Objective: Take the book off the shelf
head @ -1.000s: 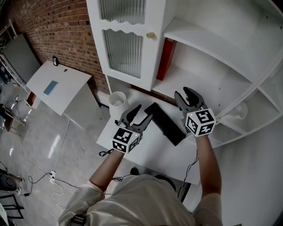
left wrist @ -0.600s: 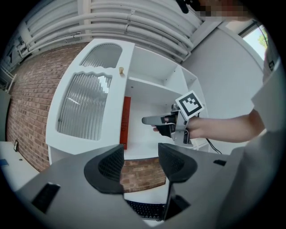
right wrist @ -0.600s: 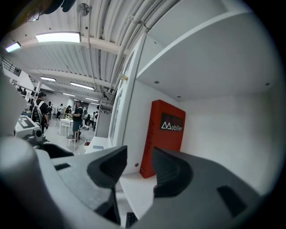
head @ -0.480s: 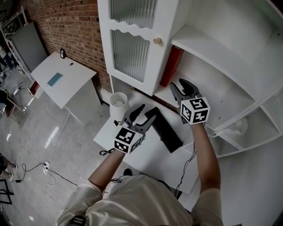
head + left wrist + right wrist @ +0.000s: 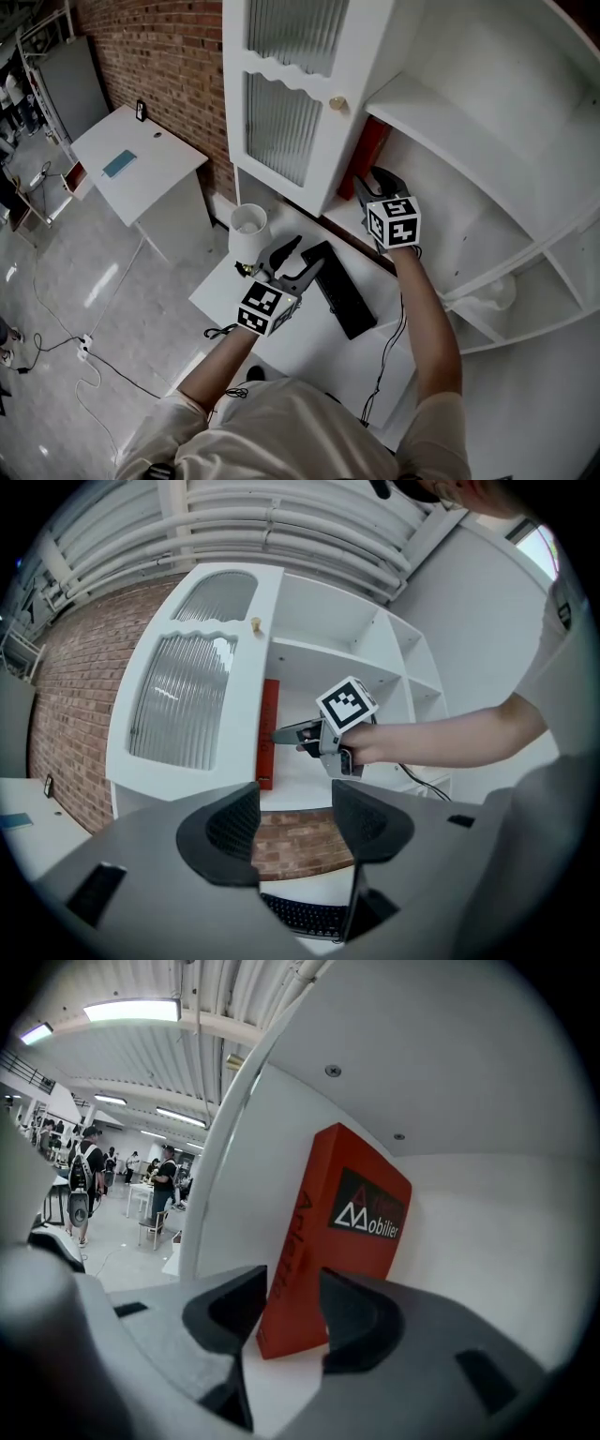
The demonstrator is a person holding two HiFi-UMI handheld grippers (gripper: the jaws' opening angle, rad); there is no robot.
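Observation:
A red book (image 5: pixel 368 154) stands upright on the white shelf (image 5: pixel 427 234), leaning against the cabinet's inner wall. My right gripper (image 5: pixel 368 186) is inside the shelf bay, just in front of the book's lower end. In the right gripper view the book (image 5: pixel 349 1232) fills the middle, its spine edge in line with the gap of my open right gripper (image 5: pixel 292 1305), and the pads are not on it. The left gripper (image 5: pixel 305 255) hangs open and empty above the desk. From the left gripper (image 5: pixel 295 819) view I see the book (image 5: pixel 269 733) and the right gripper (image 5: pixel 286 733) reaching to it.
A black keyboard (image 5: pixel 337 290) lies on the white desk (image 5: pixel 309 347) below the shelf, with a white cup (image 5: pixel 248 225) at its far left corner. The ribbed-glass cabinet door (image 5: pixel 286 103) with a brass knob (image 5: pixel 338 103) stands left of the book. A brick wall (image 5: pixel 178 56) and another table (image 5: pixel 131 155) lie further left.
The right gripper has travelled from above the keyboard into the shelf bay, up to the red book. The left gripper has stayed about where it was, still open.

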